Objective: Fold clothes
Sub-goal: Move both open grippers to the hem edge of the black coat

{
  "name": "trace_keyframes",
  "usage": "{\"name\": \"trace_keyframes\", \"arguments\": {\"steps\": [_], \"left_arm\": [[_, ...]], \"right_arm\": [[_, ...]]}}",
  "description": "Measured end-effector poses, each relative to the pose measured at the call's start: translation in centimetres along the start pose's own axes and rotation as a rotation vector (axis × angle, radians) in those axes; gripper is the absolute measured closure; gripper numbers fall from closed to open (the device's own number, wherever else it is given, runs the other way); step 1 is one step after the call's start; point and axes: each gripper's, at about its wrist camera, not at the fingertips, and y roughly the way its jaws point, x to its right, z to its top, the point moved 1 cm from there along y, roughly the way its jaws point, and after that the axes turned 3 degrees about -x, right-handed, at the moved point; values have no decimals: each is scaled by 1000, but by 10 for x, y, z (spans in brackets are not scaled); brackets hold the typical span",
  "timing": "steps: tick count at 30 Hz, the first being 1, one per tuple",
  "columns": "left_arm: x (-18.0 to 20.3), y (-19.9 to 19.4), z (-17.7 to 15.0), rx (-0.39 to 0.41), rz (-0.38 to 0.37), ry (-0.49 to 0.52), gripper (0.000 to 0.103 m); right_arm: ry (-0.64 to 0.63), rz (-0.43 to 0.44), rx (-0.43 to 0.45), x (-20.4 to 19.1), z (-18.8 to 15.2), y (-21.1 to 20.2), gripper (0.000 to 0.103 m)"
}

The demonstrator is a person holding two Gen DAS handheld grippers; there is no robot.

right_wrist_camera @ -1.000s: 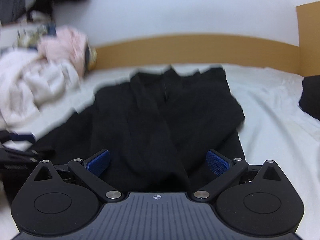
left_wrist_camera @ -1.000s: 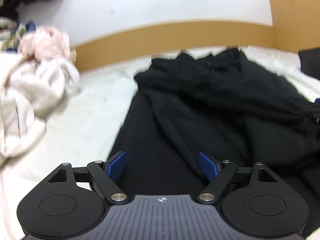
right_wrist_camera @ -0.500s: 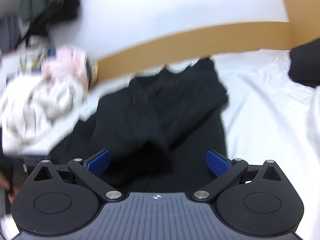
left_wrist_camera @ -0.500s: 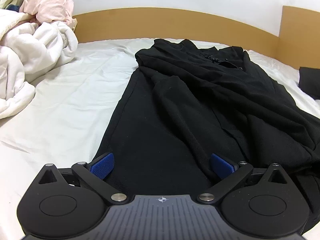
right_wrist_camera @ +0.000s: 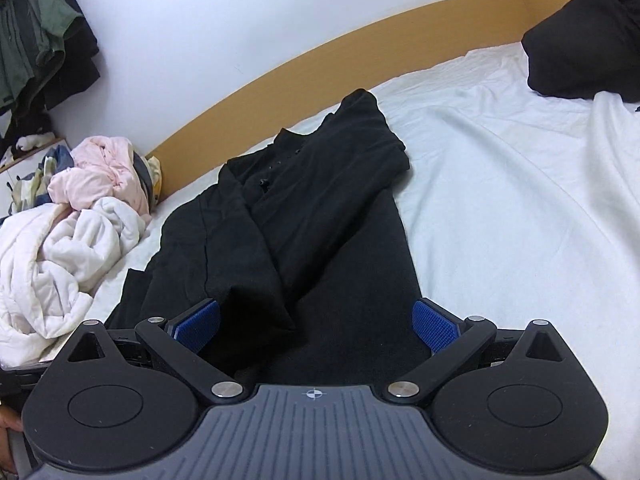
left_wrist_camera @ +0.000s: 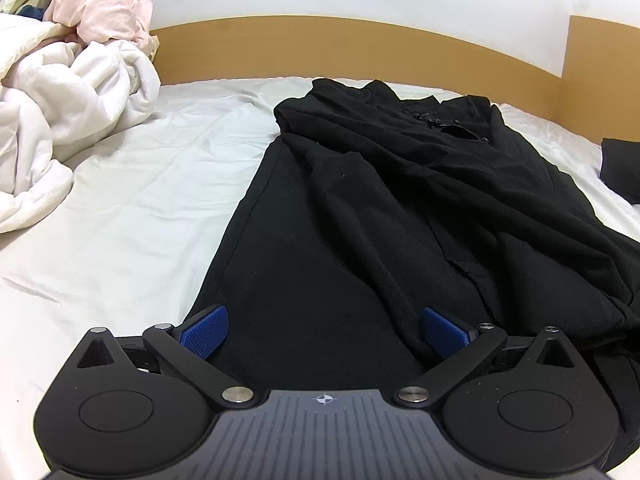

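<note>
White bedding (left_wrist_camera: 60, 128) is heaped at the far left of the bed, with a pink garment (left_wrist_camera: 108, 8) bundled on top of it. Next comes bare white sheet (left_wrist_camera: 132, 216), and then the black garment (left_wrist_camera: 360, 216), which is laid lengthwise up the mattress toward the wooden headboard (left_wrist_camera: 360, 48), its sleeves drawn in over the body in loose ridges. A second dark item (left_wrist_camera: 620, 172) is seen at the far right edge.

Trouble is judged most likely from those ridges: if the near hem is lifted while the layers lie bunched, the fold could be carried over crooked and the creases pressed in. A single layer could also be pinched, so that the rest is left behind and the garment is dragged out of line.

The left gripper (left_wrist_camera: 324, 332) is spread wide over the near end of the black cloth, its jaws having just been opening; cloth lies below and between the blue pads (left_wrist_camera: 204, 334) but is not clamped. The right gripper (right_wrist_camera: 316, 326) is likewise held wide apart above a raised fold, and nothing is gripped by it
</note>
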Motion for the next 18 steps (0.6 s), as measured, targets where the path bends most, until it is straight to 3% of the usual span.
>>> {"name": "trace_keyframes", "arguments": {"steps": [7,12,14,16,18], "left_arm": [[-7,-5,-1,28,0,-50,1],[-38,-49,-11,200,31,-171,1],[-49,-61,-13,178,15,-160,1],[-62,-66,-13,113,-11,-186,1],[-77,-74,-18,103,-5,-289,1]], "right_arm": [[-13,-34,4,-5,-7,11,0],[3,-93,-7,-3,-12,-1,0],[9,-111,-20,-2,-16,-14,0],[30,-70,-44,4,-21,-26,0],[65,-32,-59,11,-22,-37,0]]}}
